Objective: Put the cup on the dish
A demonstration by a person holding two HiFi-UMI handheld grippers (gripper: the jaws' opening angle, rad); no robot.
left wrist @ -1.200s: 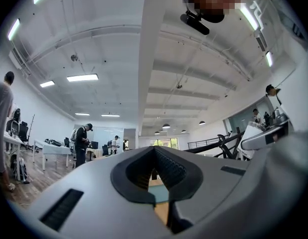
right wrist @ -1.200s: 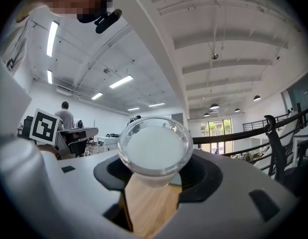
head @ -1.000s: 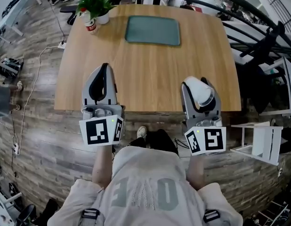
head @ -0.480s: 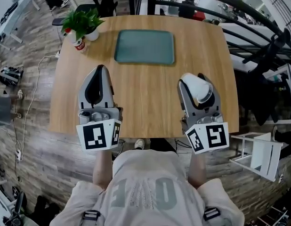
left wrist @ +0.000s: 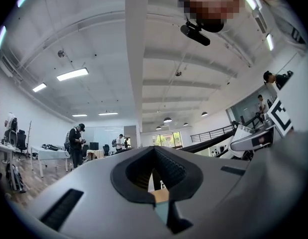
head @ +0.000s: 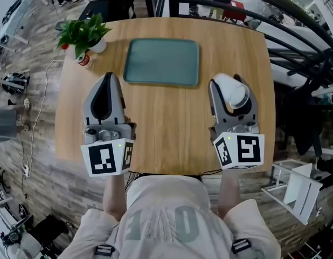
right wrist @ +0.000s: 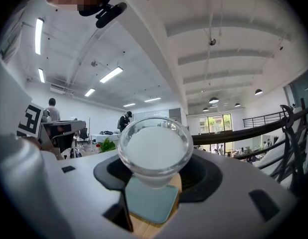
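Right now your right hand-held gripper (head: 229,88) is clamped on the cup (head: 235,95), mouth turned back toward you. It hangs over the bench (head: 172,124), short of the teal dish (head: 162,62) ahead and to its left. I'd judge that's a carrying hold. Your left hand-held gripper (head: 106,81) has its jaws together on nothing, probably just kept clear. The cup's base is buried between the pads, and I can't tell whether its milky inside is frosting or contents.

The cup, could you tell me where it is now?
Head view, right side: the cup is held in the right gripper over the table, by the green dish's near right corner.
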